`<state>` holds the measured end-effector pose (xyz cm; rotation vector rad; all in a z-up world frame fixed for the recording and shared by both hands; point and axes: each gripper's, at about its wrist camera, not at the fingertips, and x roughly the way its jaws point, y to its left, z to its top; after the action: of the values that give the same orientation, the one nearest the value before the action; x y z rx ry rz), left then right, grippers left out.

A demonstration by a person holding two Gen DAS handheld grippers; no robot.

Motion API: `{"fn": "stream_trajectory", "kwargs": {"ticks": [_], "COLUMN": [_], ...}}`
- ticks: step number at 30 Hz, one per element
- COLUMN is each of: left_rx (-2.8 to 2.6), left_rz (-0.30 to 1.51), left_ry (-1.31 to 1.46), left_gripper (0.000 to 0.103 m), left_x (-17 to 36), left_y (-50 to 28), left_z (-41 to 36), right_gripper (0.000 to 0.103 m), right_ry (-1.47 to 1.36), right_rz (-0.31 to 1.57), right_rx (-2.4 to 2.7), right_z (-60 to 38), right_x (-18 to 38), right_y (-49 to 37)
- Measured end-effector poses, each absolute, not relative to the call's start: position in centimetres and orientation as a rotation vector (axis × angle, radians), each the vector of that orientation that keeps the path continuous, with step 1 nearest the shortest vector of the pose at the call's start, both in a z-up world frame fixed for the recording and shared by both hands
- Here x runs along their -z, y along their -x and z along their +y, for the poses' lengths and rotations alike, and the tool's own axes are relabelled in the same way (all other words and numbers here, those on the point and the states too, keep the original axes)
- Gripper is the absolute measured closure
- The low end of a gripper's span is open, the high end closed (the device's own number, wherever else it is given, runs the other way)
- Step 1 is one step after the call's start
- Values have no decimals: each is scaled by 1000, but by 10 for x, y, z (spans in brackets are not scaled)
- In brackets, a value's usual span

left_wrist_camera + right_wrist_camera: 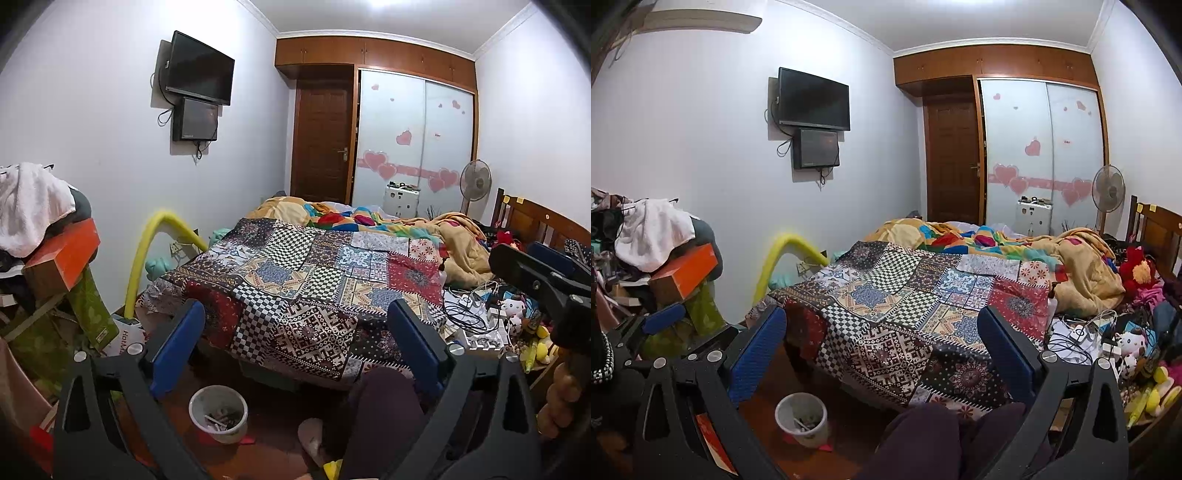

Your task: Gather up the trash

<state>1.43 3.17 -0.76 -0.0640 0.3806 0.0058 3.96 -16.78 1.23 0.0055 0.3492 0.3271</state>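
Sitting at the foot of a bed, a person holds both grippers up and level, aimed down the room, so each camera takes in the whole scene rather than one object. At the far left a heap of clothes carries a white towel (31, 206) and an orange box (64, 254), stacked loosely with a green gift bag (92, 314) leaning below. The left gripper (295, 332) has its blue-padded fingers spread wide with nothing between them. Below them, on the wooden floor near the bed's front left corner, stands a white waste bin (218, 412), upright, with scraps already lying in its bottom; it is placed within easy reach of the seated person. A red scrap (248, 440) lies on the floor touching the bin's base. The patchwork quilt (314, 280) covers the bed's near half, with rumpled blankets behind. The right gripper (882, 343) is likewise spread and empty, with the person's knee (923, 432) beneath it. Along the bed's right edge sit tangled cables, chargers and plush toys (1130, 343); whether any of this counts as trash I cannot tell. With the bin partly filled and both grippers empty, the scene fits either a search for more litter or a pause after a drop.
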Motion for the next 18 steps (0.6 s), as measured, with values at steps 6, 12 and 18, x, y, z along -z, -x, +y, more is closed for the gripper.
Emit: {"fn": "stream_trajectory", "kwargs": {"ticks": [6, 12, 18], "left_rx": [-4, 5, 11], "left_rz": [374, 385, 380], "left_ry": [74, 82, 79], "left_gripper": [2, 2, 2], "left_x": [8, 8, 8], "left_y": [-12, -13, -12], "left_z": [34, 35, 35], "right_gripper": [0, 0, 0], "right_ry": [-7, -11, -9], "right_rz": [351, 352, 353], "right_rx": [-328, -333, -334], "right_z": [-168, -169, -169], "right_x": [-12, -12, -12], "right_y": [-39, -39, -40]}}
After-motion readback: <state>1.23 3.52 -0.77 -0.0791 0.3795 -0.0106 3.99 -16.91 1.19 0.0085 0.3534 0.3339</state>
